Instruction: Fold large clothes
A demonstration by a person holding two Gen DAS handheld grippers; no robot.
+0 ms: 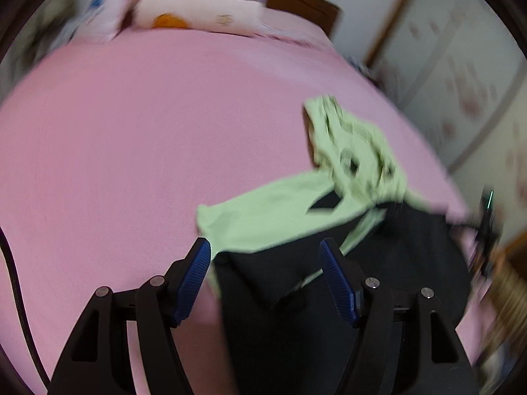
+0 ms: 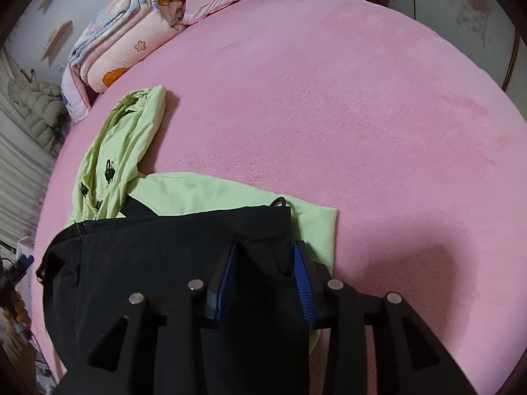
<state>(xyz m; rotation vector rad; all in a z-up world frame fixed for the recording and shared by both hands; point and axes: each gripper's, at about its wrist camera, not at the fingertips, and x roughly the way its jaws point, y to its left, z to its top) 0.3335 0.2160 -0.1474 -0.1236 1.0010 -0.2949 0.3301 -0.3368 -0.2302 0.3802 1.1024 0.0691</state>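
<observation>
**A:** Left tongs [image 1: 265, 256] sit closest in the left view, spread wide, nothing pinched. Black cloth shows in the gap, but the pads [image 1: 197, 278] stand clear of it.

**B:** And the jacket [image 1: 276, 220]?

**A:** On the pink bed [image 1: 131, 148], toward the right of that view. Green part with the hood [image 1: 352, 151] lies farther off, black part nearer the tongs. It's blurred, so I can't read the folds there.

**B:** Right view is sharper. Right tongs [image 2: 263, 265] are part-way spread over the black section's upper edge. Cloth lies between the pads [image 2: 301, 273]; I'd judge they aren't pressing on it, though one pad sits just beside the hem.

**A:** How far along, then?

**B:** Early to middle, I'd say. The black half seems laid over the green, so perhaps one fold is in. The hood is rumpled and off to the left by the quilts [image 2: 128, 42], and a green flap [image 2: 316, 227] pokes out at right. Tucking those and folding down smaller is left.
</observation>
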